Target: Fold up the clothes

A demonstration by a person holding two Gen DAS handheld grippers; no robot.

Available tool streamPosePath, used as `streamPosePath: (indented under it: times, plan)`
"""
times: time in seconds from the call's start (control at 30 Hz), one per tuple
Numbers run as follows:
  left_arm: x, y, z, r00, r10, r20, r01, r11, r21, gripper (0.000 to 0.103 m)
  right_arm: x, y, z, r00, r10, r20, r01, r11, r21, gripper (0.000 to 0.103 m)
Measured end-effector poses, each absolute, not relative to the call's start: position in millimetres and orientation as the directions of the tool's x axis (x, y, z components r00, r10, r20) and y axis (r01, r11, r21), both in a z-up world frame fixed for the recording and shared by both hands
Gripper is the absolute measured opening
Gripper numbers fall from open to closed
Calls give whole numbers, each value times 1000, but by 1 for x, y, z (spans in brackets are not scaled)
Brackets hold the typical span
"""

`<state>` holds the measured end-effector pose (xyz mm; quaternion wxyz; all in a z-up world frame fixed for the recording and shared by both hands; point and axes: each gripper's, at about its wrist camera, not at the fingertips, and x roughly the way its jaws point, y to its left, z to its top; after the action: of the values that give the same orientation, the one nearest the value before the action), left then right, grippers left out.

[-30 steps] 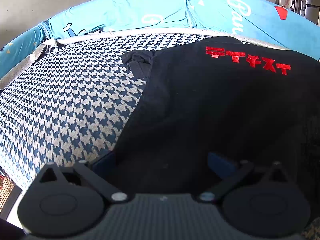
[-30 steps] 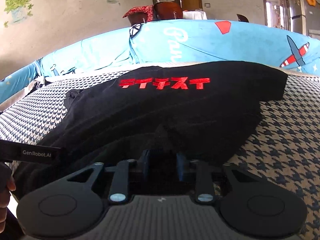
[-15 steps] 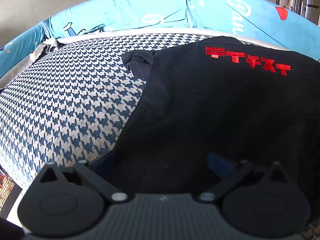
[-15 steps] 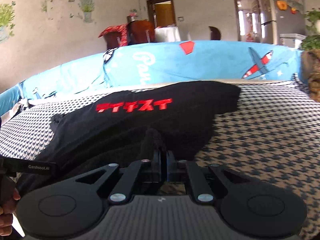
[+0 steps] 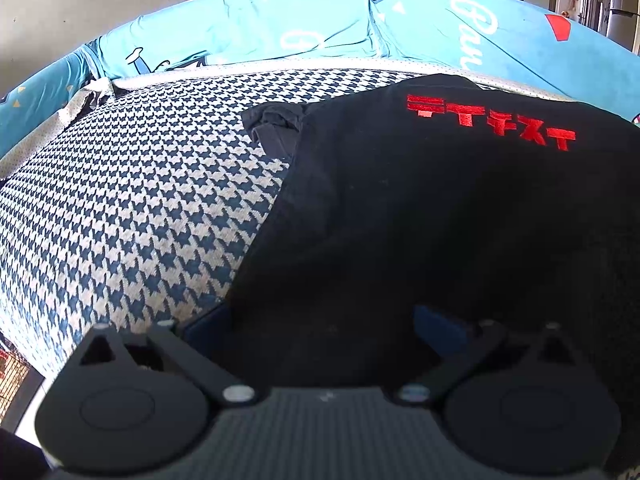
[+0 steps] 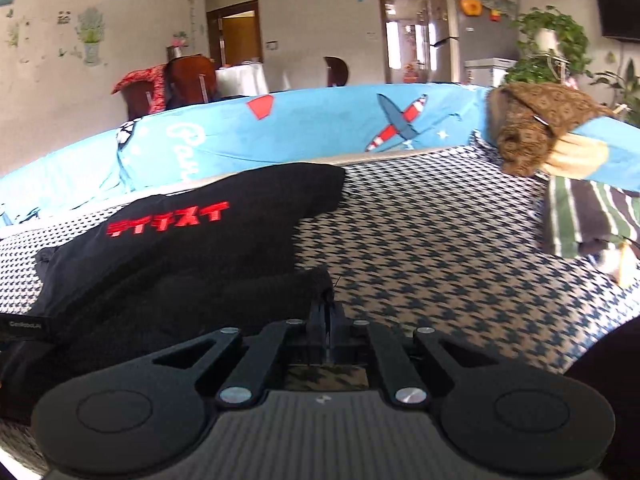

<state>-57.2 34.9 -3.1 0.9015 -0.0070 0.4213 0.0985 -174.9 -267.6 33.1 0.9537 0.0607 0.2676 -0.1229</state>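
Observation:
A black T-shirt [image 5: 420, 208] with red lettering lies spread on the houndstooth sofa seat [image 5: 132, 216]. My left gripper [image 5: 324, 320] is open, its blue pads wide apart over the shirt's near hem, with cloth lying between them. In the right wrist view the same black T-shirt [image 6: 192, 256] lies to the left. My right gripper [image 6: 327, 312] is shut on the shirt's near right corner, a fold of black cloth bunched just above the closed fingers.
Blue printed back cushions [image 6: 320, 136] line the far side of the houndstooth seat [image 6: 440, 256]. A brown patterned cloth [image 6: 536, 128] and a green striped garment [image 6: 580, 220] lie at the right end. The seat's front edge [image 5: 24, 344] drops off at lower left.
My right gripper closed fully on the shirt's corner and swung right, drawing the cloth with it. The left gripper stayed still and open.

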Motion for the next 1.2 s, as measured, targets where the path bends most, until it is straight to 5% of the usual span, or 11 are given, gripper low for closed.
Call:
streamPosePath:
  times: [0.47, 1.2]
  plan:
    - [-66, 30, 0, 634, 162, -756, -170, 983, 68, 103, -187, -285, 23, 735, -268, -623, 378, 924, 49, 8]
    - [-67, -8, -4, 652, 105, -751, -41, 994, 104, 103, -130, -267, 23, 768, 14, -640, 142, 971, 191, 17]
